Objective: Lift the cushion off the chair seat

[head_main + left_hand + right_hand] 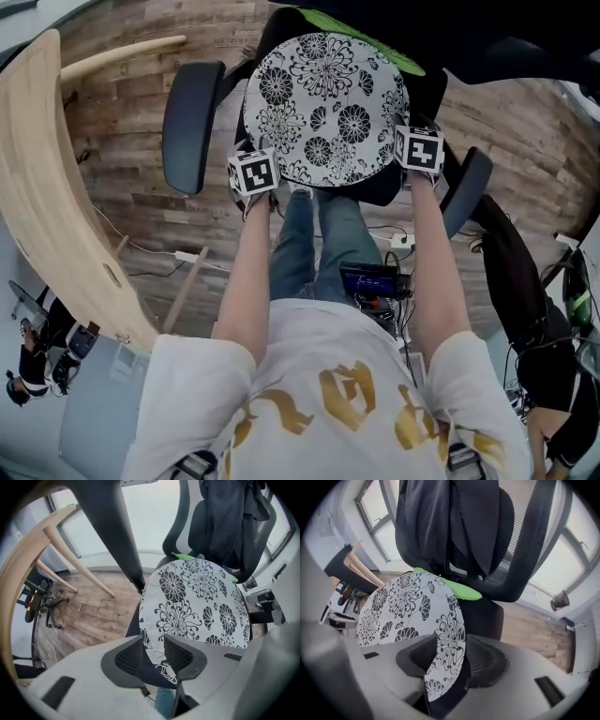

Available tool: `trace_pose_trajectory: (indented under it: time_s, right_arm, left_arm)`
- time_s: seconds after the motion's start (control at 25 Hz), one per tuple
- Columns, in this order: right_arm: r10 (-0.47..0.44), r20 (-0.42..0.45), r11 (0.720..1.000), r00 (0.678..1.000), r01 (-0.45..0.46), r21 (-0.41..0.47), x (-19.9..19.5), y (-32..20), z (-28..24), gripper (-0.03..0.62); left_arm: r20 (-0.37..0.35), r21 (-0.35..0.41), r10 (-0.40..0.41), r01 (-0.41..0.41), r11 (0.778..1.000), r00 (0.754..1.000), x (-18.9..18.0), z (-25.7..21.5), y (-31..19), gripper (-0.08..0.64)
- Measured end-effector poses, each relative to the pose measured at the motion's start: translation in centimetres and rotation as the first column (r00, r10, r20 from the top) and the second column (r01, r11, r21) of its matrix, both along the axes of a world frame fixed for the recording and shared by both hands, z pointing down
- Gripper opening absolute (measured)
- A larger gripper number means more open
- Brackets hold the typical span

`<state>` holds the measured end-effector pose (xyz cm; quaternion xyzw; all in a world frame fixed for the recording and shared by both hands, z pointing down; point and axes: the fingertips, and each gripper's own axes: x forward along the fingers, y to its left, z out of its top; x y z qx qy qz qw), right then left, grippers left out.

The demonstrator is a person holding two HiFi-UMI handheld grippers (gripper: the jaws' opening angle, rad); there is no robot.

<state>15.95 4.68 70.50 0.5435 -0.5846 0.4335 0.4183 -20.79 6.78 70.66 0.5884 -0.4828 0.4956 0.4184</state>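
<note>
A round cushion (323, 108) with a black-and-white flower print lies on the seat (380, 192) of a black office chair. My left gripper (255, 171) points straight down at the cushion's near-left rim. In the left gripper view the cushion (197, 602) has its edge in the gap between the left gripper's (152, 649) jaws, and the pads stand clear of it. My right gripper (418, 150) is at the near-right rim. In the right gripper view the cushion's (412, 606) edge passes between the right gripper's (450, 658) spread jaws, with a gap on the right side.
Dark armrests (192, 112) (466, 187) flank the seat just outside each gripper. A green item (459, 590) lies behind the cushion, and a dark garment (454, 522) hangs on the backrest. A curved wooden table (47, 187) stands left. Cables (178, 255) lie on the plank floor.
</note>
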Motion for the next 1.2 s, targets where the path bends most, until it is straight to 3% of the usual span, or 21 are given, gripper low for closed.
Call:
trace_pose_trajectory:
  time_s: [0.36, 0.72, 0.76, 0.88, 0.92, 1.08, 1.2]
  right_arm:
    - [0.016, -0.025, 1.000, 1.000, -0.017, -0.023, 0.5, 0.3, 3.2, 0.207]
    - [0.000, -0.068, 0.997, 0.998, -0.005, -0.074, 1.3, 0.4, 4.4, 0.210]
    - [-0.006, -0.070, 0.996, 0.998, 0.000, -0.084, 1.1, 0.5, 4.5, 0.201]
    - [-0.042, -0.092, 0.993, 0.995, 0.031, -0.114, 0.6, 1.0, 5.0, 0.053]
    - [-0.072, -0.109, 0.991, 0.991, 0.059, -0.124, 0.6, 1.2, 5.2, 0.034]
    - [-0.179, -0.114, 0.974, 0.977, 0.159, -0.160, 0.4, 1.7, 5.6, 0.026]
    - [-0.151, -0.077, 0.977, 0.986, 0.137, -0.162, 0.5, 1.2, 5.1, 0.023]
  left_arm:
    - [0.026, -0.010, -0.080, 0.080, 0.997, 0.996, -0.7, 2.4, 0.0, 0.160]
    - [0.065, -0.021, -0.059, 0.060, 0.998, 0.996, -0.6, 2.5, 0.1, 0.128]
    - [0.070, -0.020, -0.051, 0.053, 0.998, 0.996, -0.7, 2.5, 0.1, 0.113]
    - [0.086, -0.024, -0.007, 0.009, 1.000, 0.996, -0.7, 2.4, 0.0, 0.044]
    - [0.086, -0.028, 0.010, -0.008, 1.000, 0.996, -0.6, 2.4, 0.1, 0.039]
    - [0.067, -0.040, 0.030, -0.027, 0.999, 0.997, -0.5, 2.2, 0.2, 0.022]
    - [0.064, -0.037, 0.039, -0.036, 0.999, 0.997, -0.3, 2.1, -0.1, 0.017]
